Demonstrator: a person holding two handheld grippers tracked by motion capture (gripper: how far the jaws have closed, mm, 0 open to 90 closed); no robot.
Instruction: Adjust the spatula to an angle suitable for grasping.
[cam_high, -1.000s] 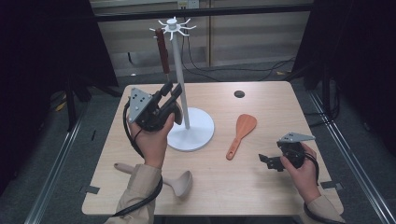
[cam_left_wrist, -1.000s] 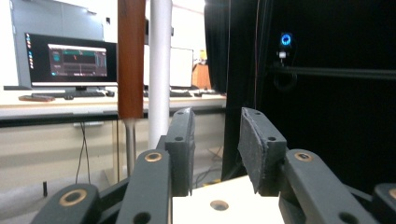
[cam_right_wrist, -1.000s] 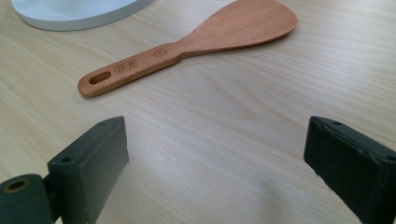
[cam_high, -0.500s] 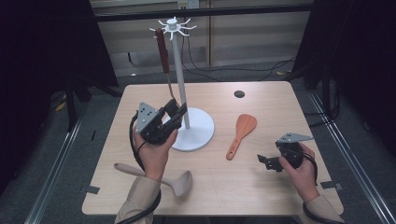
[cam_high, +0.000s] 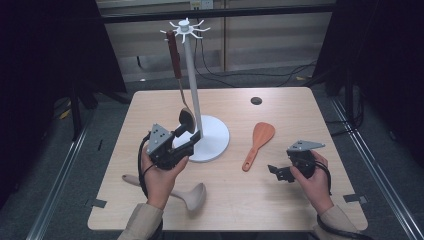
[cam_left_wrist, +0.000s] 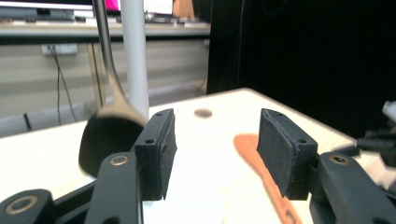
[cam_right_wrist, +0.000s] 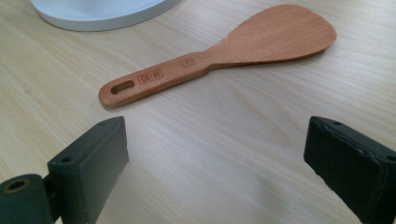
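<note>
Stand (cam_high: 207, 137) mid table (cam_high: 300, 120), ladle (cam_high: 186, 117) hanging on it, left of pole. Spatula (cam_high: 259, 142) right of base. Wooden spoon (cam_high: 192, 195) front-left, nr edge. Small disc (cam_high: 256, 100) back-right.

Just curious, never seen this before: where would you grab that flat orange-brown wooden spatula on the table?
By its narrow handle, coming from above with the right gripper, jaws either side of it. The spatula lies flat, and its blade is too wide.
</note>
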